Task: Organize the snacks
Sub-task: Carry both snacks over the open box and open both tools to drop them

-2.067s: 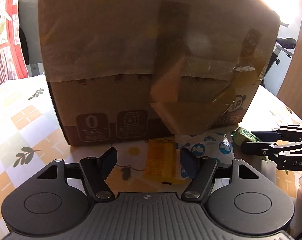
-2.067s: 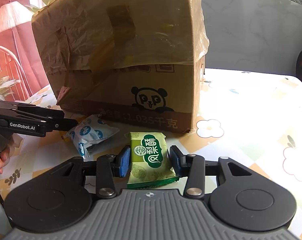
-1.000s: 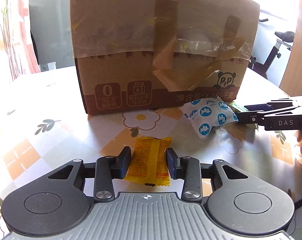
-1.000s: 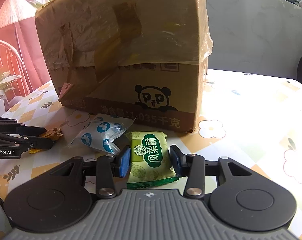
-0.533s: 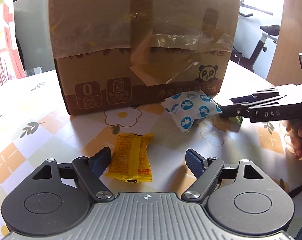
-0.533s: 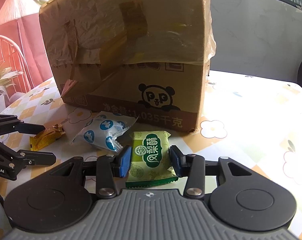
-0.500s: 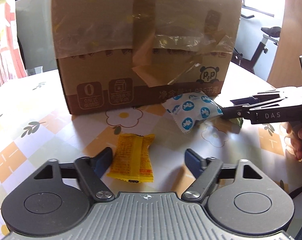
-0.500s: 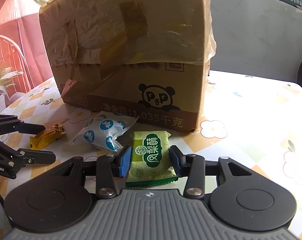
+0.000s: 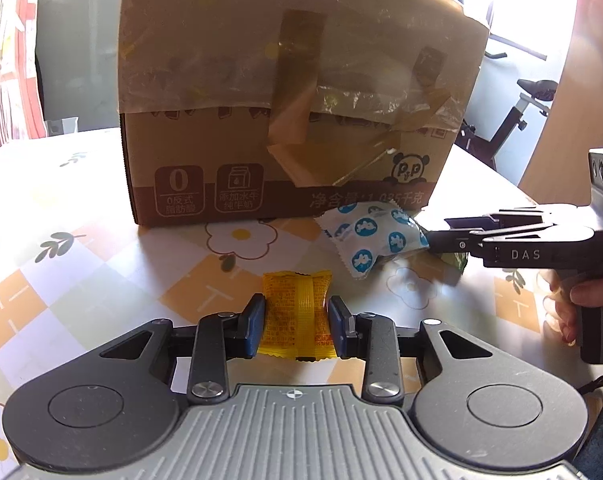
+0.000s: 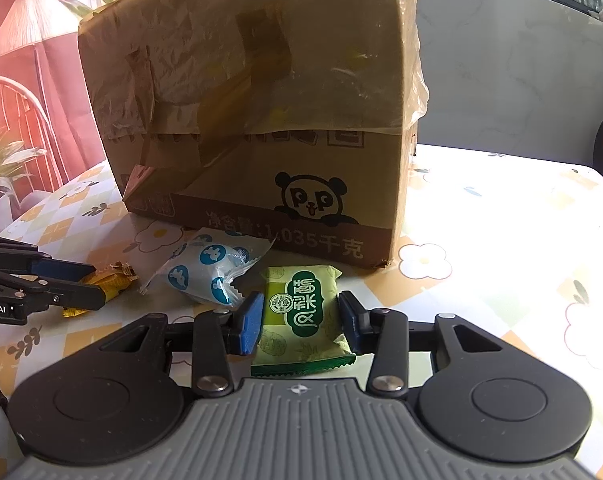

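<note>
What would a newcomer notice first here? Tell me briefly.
The big taped cardboard box with a panda logo fills the back of the table. In front of it, the left gripper is shut on an orange snack packet, the right gripper on a green snack packet; a blue-dotted white packet lies between them.

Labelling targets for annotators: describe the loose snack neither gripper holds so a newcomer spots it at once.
Start at the big taped cardboard box with a panda logo on the flower-patterned tablecloth. Just in front of its lower edge lies a crinkled white pillow packet with blue round dots. Unlike the yellow packet and the green packet, no gripper fingers flank it.
</note>
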